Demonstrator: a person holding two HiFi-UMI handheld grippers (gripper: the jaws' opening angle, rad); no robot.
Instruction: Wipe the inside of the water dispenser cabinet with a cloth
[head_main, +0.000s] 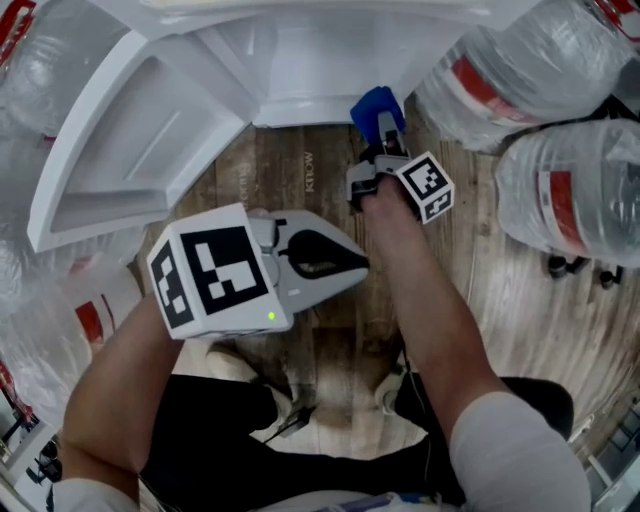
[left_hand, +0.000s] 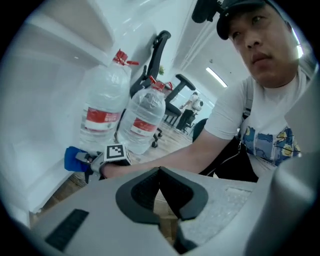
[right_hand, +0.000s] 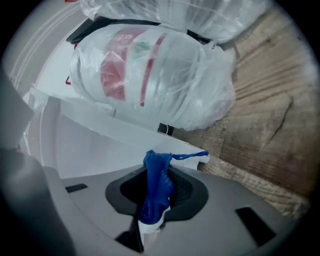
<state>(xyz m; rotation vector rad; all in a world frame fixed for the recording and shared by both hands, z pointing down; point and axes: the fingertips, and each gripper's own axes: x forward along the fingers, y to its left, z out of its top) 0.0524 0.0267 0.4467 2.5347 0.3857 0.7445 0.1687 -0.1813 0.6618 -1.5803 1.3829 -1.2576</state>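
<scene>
The jaws of the right gripper (head_main: 383, 140) are clamping a blue cloth (head_main: 376, 104), which is sticking up from between them in the right gripper view. The jaws of the left gripper (head_main: 352, 264) are lying together with nothing between them, and that gripper is hanging over the wooden floor (head_main: 300, 170), apart from the work. The right gripper is pointing the cloth at the mouth of the white cabinet (head_main: 320, 60), whose door (head_main: 140, 150) is standing open to the left. The cloth is sitting just at the lower front edge, and I cannot tell whether it is touching the white surface. Large water bottles (head_main: 520, 70) are crowding the right side. As I judge it, the preparation is done: cloth gripped, door open. The wiping of the inside is looking barely begun or wholly ahead, since no view is showing any wall being rubbed.
</scene>
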